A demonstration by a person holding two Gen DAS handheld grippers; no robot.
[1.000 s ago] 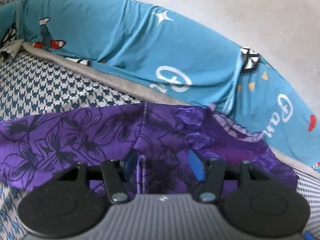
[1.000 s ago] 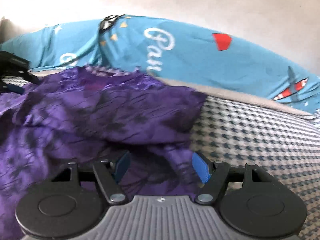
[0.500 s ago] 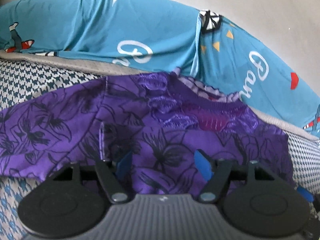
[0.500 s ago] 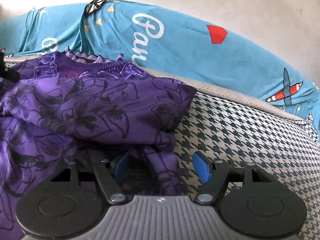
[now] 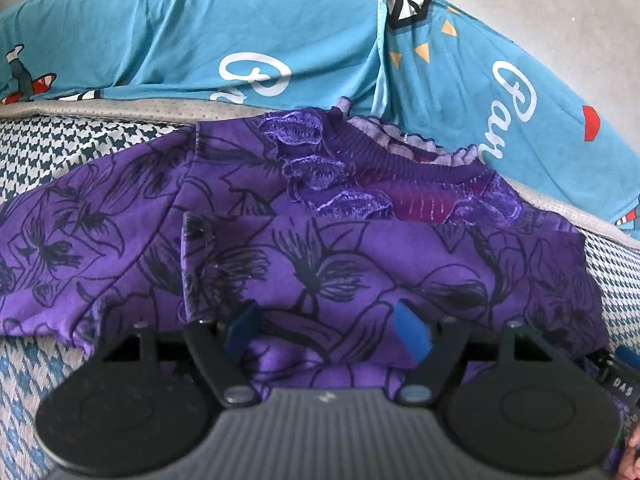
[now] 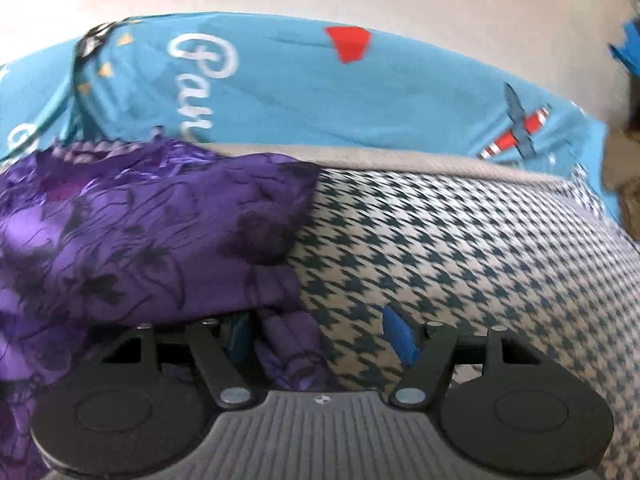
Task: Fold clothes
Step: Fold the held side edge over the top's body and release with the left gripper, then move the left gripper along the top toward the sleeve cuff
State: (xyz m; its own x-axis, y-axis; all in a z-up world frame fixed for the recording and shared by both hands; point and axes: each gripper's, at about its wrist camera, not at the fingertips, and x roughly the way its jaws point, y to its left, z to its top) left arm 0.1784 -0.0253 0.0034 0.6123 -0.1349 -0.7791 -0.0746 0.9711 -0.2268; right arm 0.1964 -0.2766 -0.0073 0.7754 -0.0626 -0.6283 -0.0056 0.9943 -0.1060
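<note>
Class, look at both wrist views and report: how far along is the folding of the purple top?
Done: the purple floral top lies on the houndstooth surface, neckline toward the blue pillows, with cloth already doubled over at its right side.
In hand: nothing. The left gripper and right gripper both have open jaws low over the cloth.
Left: the left sleeve is spread out, and the final folds remain.
</note>
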